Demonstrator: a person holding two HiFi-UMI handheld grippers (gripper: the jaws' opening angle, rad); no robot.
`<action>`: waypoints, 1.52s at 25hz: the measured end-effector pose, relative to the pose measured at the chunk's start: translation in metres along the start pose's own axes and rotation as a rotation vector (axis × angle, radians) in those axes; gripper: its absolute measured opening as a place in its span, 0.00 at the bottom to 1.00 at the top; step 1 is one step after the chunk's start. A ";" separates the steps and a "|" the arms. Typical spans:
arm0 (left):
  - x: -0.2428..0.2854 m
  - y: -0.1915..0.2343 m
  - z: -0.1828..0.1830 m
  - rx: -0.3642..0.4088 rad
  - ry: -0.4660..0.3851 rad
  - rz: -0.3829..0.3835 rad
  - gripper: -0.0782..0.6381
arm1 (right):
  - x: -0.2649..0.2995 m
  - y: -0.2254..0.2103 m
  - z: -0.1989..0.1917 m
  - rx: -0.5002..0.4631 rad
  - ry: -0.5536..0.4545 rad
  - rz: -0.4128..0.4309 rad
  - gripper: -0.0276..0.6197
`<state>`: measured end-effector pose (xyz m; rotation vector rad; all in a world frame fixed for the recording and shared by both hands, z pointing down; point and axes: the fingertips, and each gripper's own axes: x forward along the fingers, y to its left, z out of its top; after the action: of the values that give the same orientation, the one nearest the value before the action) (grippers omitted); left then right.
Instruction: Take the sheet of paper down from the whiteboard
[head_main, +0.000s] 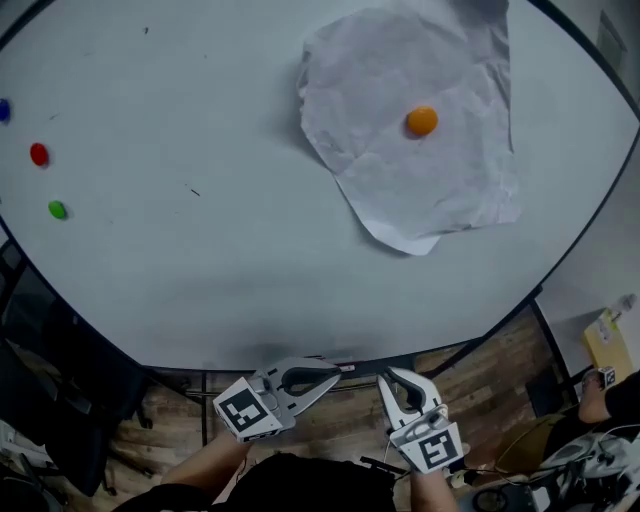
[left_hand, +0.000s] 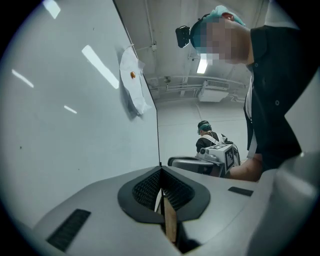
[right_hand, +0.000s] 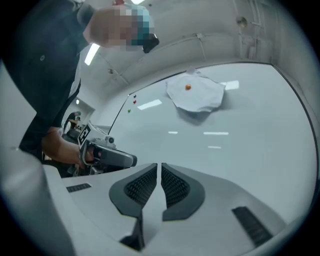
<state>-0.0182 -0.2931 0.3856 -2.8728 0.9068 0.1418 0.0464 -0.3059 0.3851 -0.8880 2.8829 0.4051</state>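
Above, paper (head_main: 420, 190) under orange magnet (head_main: 422, 121) on whiteboard (head_main: 200, 250), red magnet (head_main: 39, 154) aside, left gripper (head_main: 335, 374), right gripper (head_main: 392, 379), jaws together.

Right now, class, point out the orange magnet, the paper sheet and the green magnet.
orange magnet (head_main: 422, 121), head view, centre.
paper sheet (head_main: 400, 190), head view, lower half.
green magnet (head_main: 57, 209), head view, centre.

Plain room really: wood-plank floor (head_main: 180, 420) underneath, pale far wall (left_hand: 175, 135), grey ceiling (left_hand: 170, 30) with pipes (left_hand: 175, 82) running across and one bright light panel (left_hand: 202, 65) switched on
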 end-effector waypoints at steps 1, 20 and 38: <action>0.002 0.004 0.009 0.029 -0.008 0.023 0.13 | 0.005 -0.006 0.015 -0.053 -0.022 0.005 0.08; 0.035 0.047 0.181 0.161 -0.210 0.260 0.20 | 0.087 -0.076 0.269 -0.851 -0.238 0.022 0.15; 0.062 0.060 0.173 -0.092 -0.267 0.276 0.30 | 0.156 -0.096 0.300 -1.058 -0.040 0.035 0.35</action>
<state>-0.0109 -0.3511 0.2010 -2.7009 1.2599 0.5914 -0.0240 -0.3824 0.0491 -0.8595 2.5109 1.9949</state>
